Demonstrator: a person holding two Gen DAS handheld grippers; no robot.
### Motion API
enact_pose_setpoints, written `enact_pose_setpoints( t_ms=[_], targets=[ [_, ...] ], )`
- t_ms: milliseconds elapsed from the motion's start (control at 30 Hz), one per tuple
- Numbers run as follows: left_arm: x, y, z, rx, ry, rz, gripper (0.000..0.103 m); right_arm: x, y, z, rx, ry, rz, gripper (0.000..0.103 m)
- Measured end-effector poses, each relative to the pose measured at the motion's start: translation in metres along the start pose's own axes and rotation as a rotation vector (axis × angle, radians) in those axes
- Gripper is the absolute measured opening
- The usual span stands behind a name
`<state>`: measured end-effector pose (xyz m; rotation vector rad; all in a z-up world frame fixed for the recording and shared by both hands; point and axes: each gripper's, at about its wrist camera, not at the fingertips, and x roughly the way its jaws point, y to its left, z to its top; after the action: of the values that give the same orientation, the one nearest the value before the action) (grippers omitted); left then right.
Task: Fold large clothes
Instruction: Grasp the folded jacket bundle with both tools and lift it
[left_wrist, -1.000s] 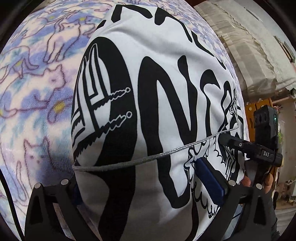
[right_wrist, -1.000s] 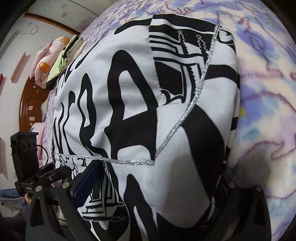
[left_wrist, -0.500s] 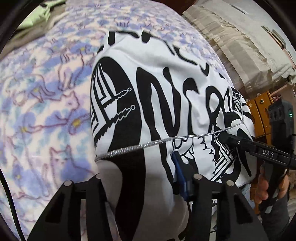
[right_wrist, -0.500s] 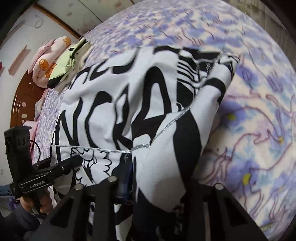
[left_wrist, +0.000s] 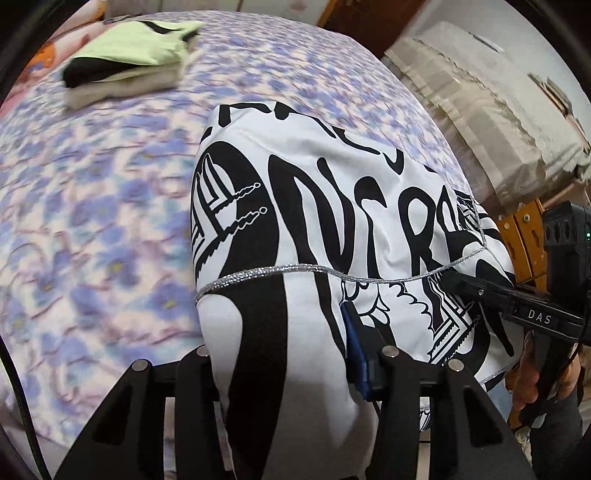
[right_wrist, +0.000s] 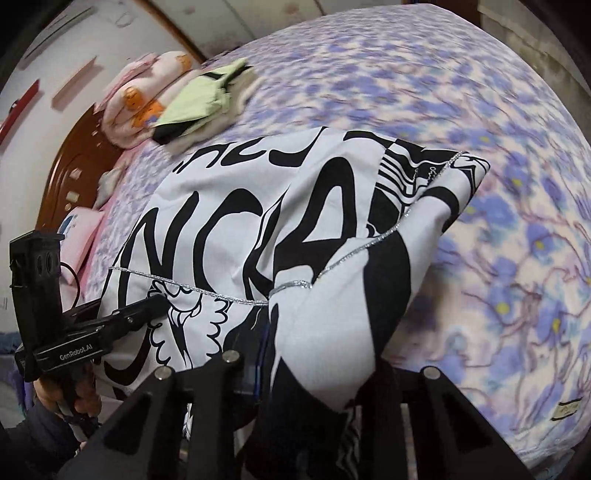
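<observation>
Most of both views is being taken up by the bed (left_wrist: 92, 206), its purple flowered blanket spreading under everything. On it, the black-and-white printed garment (left_wrist: 332, 206) is lying with its far part on the blanket while its near edge is being lifted off the surface, sagging between the two tools. Well apart, near the headboard, a stack of folded clothes (left_wrist: 129, 59) is sitting, likely the finished pile.

Each near corner is being pinched. The left gripper (left_wrist: 280, 365) is clamping a thick bunch of cloth, its jaws having just closed onto it; the right gripper (right_wrist: 314, 373) is doing the same at the opposite corner, its jaws likewise just drawn in on the fabric.

Judging from this, the fold is only beginning. To do it well, both hands should be travelling at one height and pace, keeping the silver-trimmed seam (left_wrist: 266, 273) taut and straight between them, so the lifted edge is landing square on the far edge without dragging the lower layer or trapping wrinkles.
</observation>
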<state>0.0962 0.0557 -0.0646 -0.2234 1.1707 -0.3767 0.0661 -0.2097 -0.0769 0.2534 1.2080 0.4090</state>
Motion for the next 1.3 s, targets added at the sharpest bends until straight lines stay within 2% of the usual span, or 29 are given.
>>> enact_pose_setpoints(
  t_ms=[267,533,633,900,1067,1300],
  targets=[
    [-0.070,0.070,0.011,-0.044,-0.077,0.040,0.045,0.012,0.086,0.032,-0.090,-0.025,0.061,0.026],
    [-0.114,0.145,0.071,-0.076,-0.158,0.080,0.045,0.037,0.159,0.102,-0.171,-0.072,0.108,0.026],
    [-0.121,0.169,0.104,-0.074,-0.181,0.101,0.045,0.051,0.179,0.132,-0.194,-0.088,0.124,0.026],
    [-0.116,0.229,0.225,-0.096,-0.215,0.132,0.045,0.101,0.207,0.253,-0.206,-0.123,0.195,0.026],
    [-0.113,0.252,0.306,-0.044,-0.236,0.148,0.045,0.120,0.220,0.318,-0.186,-0.156,0.195,0.026],
    [-0.102,0.300,0.418,0.011,-0.265,0.129,0.045,0.144,0.237,0.409,-0.153,-0.207,0.200,0.026]
  ],
)
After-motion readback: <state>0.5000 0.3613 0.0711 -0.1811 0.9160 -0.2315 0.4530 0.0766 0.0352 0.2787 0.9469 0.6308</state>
